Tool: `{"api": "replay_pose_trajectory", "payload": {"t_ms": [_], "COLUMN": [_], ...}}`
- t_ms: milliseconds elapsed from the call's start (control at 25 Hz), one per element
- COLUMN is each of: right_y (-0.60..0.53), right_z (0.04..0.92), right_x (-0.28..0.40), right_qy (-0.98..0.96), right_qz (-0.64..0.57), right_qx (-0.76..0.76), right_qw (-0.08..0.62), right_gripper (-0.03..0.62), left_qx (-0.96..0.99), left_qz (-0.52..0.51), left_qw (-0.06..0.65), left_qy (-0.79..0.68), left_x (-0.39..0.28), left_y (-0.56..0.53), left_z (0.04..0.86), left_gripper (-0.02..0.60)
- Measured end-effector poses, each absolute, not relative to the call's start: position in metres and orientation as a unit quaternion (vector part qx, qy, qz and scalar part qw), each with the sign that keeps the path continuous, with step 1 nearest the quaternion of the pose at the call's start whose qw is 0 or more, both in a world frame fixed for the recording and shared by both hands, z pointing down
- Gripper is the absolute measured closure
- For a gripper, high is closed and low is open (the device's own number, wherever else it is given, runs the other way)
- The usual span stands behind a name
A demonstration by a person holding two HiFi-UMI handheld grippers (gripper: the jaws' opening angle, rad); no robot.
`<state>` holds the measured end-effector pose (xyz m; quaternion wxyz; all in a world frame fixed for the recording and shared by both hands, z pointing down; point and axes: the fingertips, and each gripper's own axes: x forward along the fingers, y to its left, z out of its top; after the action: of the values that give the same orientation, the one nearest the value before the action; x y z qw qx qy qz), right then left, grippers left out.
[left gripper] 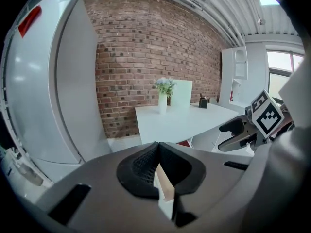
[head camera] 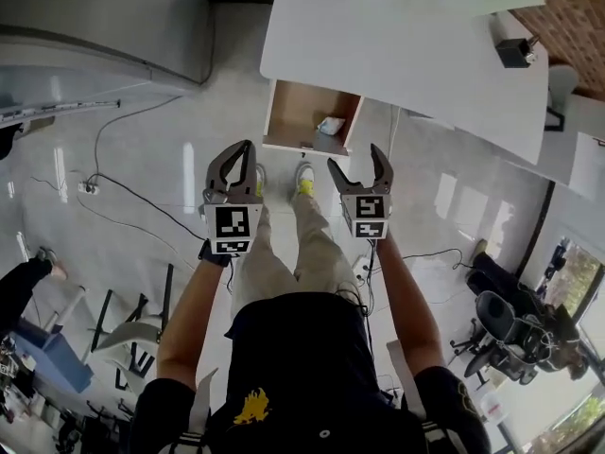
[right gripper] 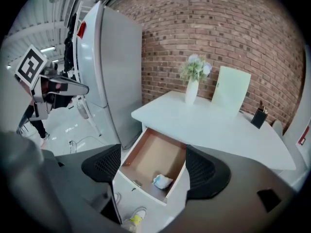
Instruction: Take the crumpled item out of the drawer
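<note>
The open wooden drawer (head camera: 295,112) hangs out from under the white table (head camera: 406,45). A crumpled white item (head camera: 330,125) lies in the drawer's front right corner. The right gripper view looks down on this crumpled item (right gripper: 163,181) inside the drawer (right gripper: 148,157), framed between the wide-apart pads. My right gripper (head camera: 355,159) is open and empty, held a short way in front of the drawer. My left gripper (head camera: 246,149) is level with it on the left, its jaws closed together with nothing in them. In the left gripper view the left gripper (left gripper: 158,152) shows its pads touching.
A grey refrigerator (right gripper: 112,67) stands left of the table. On the table are a vase of flowers (right gripper: 193,89), a pale card (right gripper: 231,96) and a small black holder (head camera: 515,52). Cables (head camera: 123,197) trail over the glossy floor at left. My feet (head camera: 304,180) are below the drawer.
</note>
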<state>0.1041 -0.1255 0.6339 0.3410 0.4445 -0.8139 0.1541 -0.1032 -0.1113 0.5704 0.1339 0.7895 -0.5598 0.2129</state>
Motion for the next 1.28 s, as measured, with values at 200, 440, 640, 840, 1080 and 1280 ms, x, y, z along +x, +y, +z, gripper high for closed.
{"api": "replay_pose_trajectory", "payload": {"t_ms": [200,440,640,840,1080,1280], "right_y": [-0.136,-0.147,-0.165,-0.185,-0.191,-0.197], "right_z": [0.709,0.79,0.85,0.91,0.958,0.99], "right_x": [0.099,0.11,0.122,0.116,0.111,0.116], "right_qy": [-0.801,-0.787,-0.769,-0.76,-0.761,-0.742], "right_qz": [0.162,0.162,0.171,0.181,0.141,0.097], "right_qx": [0.433,0.398,0.39,0.371,0.298,0.284], "right_qw": [0.382,0.443,0.477,0.502,0.559,0.6], "right_gripper": [0.168,0.168,0.168,0.171,0.191,0.363], "left_qx": [0.792,0.793,0.793,0.789,0.781,0.775], "left_qz": [0.23,0.228,0.231,0.234,0.234,0.229], "left_qw": [0.152,0.176,0.191,0.199,0.225,0.237], "left_qy": [-0.544,-0.537,-0.531,-0.532,-0.534,-0.539], "left_x": [-0.093,-0.068,-0.051,-0.054,-0.054,-0.053], "left_y": [-0.131,-0.145,-0.153,-0.156,-0.148,-0.145], "left_z": [0.632,0.68,0.717,0.743,0.77,0.787], "left_gripper": [0.563,0.563,0.563,0.563,0.563,0.563]}}
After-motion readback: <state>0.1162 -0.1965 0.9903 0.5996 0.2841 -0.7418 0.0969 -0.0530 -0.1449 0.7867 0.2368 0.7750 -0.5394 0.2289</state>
